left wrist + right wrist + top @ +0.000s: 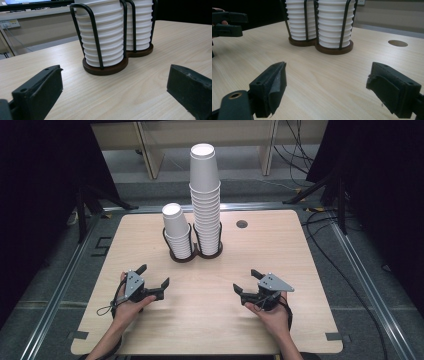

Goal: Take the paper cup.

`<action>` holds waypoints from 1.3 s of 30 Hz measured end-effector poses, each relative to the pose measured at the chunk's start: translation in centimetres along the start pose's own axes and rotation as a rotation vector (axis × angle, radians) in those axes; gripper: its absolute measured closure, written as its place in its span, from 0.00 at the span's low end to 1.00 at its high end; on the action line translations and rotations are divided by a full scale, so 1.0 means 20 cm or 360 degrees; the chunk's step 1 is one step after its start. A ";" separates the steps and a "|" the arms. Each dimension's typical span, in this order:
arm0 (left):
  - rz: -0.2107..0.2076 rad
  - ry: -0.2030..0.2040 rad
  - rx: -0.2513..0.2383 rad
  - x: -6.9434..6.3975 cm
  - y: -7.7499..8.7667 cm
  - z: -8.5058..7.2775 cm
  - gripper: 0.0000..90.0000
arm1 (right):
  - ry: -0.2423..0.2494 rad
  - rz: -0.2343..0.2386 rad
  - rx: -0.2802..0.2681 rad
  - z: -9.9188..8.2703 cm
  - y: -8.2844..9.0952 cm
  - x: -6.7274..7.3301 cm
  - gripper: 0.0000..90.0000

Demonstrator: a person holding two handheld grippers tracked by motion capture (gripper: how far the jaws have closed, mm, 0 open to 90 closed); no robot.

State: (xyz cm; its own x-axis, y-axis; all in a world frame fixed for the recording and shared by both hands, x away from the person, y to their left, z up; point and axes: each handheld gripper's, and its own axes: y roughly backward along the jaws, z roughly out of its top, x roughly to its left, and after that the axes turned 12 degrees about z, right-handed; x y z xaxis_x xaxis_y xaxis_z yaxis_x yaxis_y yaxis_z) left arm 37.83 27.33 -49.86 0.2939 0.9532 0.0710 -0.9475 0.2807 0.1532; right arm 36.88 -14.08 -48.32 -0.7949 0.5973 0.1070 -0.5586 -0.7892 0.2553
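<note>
**Both tools wait open, short of the cup stacks**

Nearest the person, the left tool (152, 281) and the right tool (247, 281) rest low over the desk (300, 250), jaws spread wide and holding nothing, aimed at the cups, probably readied for a reach; beyond them, mid-desk, the wire holder (194, 251) keeps two stacks upright side by side, the shorter stack (176, 230) on the left, the taller stack (205, 195) on the right; a round hole (242, 224) lies farther back. In both gripper views the stacks' tops are cut off, so their heights cannot be compared there; the dark surroundings hide whatever stands beside the desk.
</note>
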 end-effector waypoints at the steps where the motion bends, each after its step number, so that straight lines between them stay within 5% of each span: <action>1: 0.0000 0.0000 0.0000 0.00 0.00 0.00 0.00 | -0.0021 0.0029 0.0000 0.00 -0.01 0.00 0.17; 3: -0.0032 0.0041 0.0011 -0.01 -0.01 0.01 0.00 | 0.0016 0.0013 -0.0009 0.03 0.00 -0.01 0.17; 5: -0.0034 0.0002 0.0023 -0.02 -0.01 0.03 0.00 | 0.0022 0.0010 -0.0005 0.06 0.01 -0.01 0.17; 8: -0.0070 0.0026 -0.0032 -0.04 -0.03 0.08 0.00 | 0.0025 0.0004 -0.0046 0.13 0.01 0.00 0.17; 13: -0.0150 -0.0054 -0.0095 -0.08 -0.06 0.19 0.00 | 0.0083 0.0003 -0.0097 0.26 0.00 -0.01 0.18; 16: -0.0244 -0.0104 -0.0205 -0.10 -0.12 0.36 0.01 | 0.0108 0.0007 -0.0117 0.43 -0.06 -0.04 0.18; 17: -0.0244 -0.0104 -0.0205 -0.10 -0.12 0.36 0.01 | 0.0108 0.0007 -0.0117 0.43 -0.06 -0.04 0.18; 19: -0.0288 -0.0098 -0.0198 -0.12 -0.16 0.46 0.01 | 0.0120 0.0002 -0.0156 0.57 -0.10 -0.06 0.18; 29: -0.0331 -0.0113 -0.0272 -0.20 -0.32 0.73 0.02 | 0.0222 -0.0003 -0.0230 0.97 -0.26 -0.14 0.18; 39: -0.0299 -0.0090 -0.0320 -0.22 -0.46 0.88 0.02 | 0.0234 -0.0014 -0.0234 1.19 -0.38 -0.20 0.17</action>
State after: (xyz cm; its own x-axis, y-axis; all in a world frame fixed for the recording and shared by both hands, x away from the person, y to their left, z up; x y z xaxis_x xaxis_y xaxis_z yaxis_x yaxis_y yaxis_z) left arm 47.56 18.62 -34.16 0.4679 0.8762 0.1159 -0.8801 0.4739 -0.0294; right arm 49.95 -6.99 -27.92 -0.8098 0.5855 -0.0387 -0.5858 -0.8028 0.1116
